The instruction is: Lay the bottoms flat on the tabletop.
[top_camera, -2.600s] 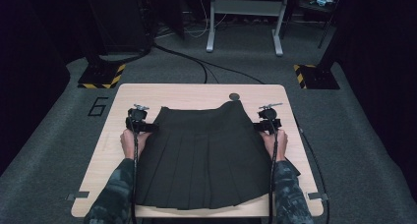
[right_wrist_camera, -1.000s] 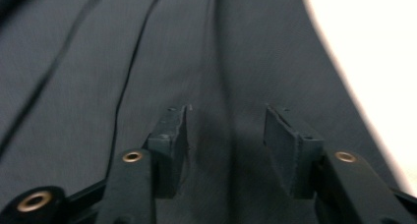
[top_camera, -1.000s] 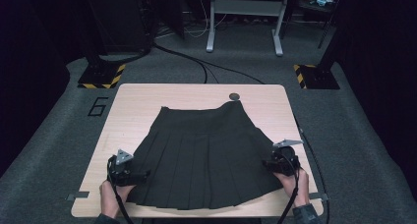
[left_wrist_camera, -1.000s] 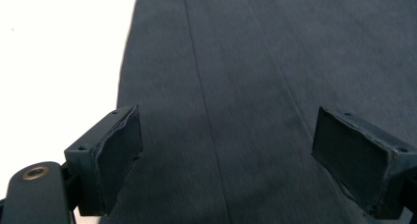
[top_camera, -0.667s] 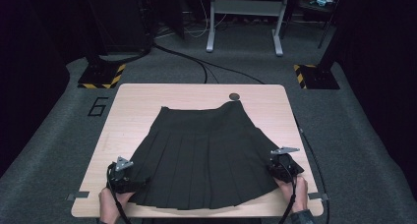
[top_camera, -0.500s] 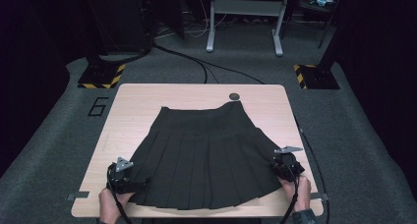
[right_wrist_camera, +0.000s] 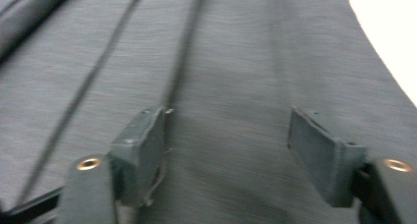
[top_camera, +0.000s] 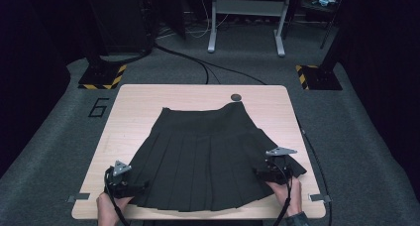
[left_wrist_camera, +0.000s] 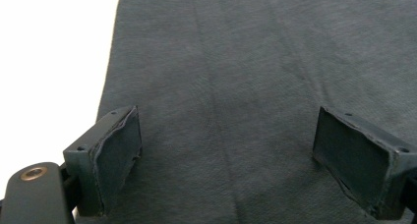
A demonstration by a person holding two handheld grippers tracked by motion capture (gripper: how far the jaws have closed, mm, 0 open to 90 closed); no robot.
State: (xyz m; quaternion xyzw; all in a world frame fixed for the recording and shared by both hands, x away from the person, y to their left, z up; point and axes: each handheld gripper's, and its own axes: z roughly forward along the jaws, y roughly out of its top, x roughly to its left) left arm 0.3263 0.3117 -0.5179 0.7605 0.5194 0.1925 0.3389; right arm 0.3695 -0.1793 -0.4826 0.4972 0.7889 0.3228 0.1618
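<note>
Black pleated fabric skirt (top_camera: 205, 159) lying flat on the pale wooden tabletop (top_camera: 143, 99), waistband toward the far edge, wide hem toward the person's side. Long axis running from far edge to near edge, pleats fanning outward toward the hem, so both hem corners sit at the near end, well apart from each other.

Left gripper (top_camera: 130, 186) at the hem's near-left corner, jaws standing wide over the cloth; in the left gripper view the grey-black fabric (left_wrist_camera: 255, 86) spreading flat under and between the pads (left_wrist_camera: 120, 153), the skirt's side edge just beside the one pad, nothing pinched. Right gripper (top_camera: 267, 174) at the hem's right corner, resting over the cloth a little farther up the table than the left one; jaws having just been opening, now apart, with fabric (right_wrist_camera: 231, 76) and its pleat lines lying flat beneath and between the pads (right_wrist_camera: 147, 153), not clamped.

Each corner thus directly under its own gripper, cloth below the fingertips rather than ahead of them. Judged from this: a fresh grip on either corner calling for a dip straight down and a close on the hem edge, the left corner nearer the table's front edge, the right corner nearer the side edge. Small dark round disc (top_camera: 236, 97) near the far edge, just beyond the waistband, clear of both hands.
</note>
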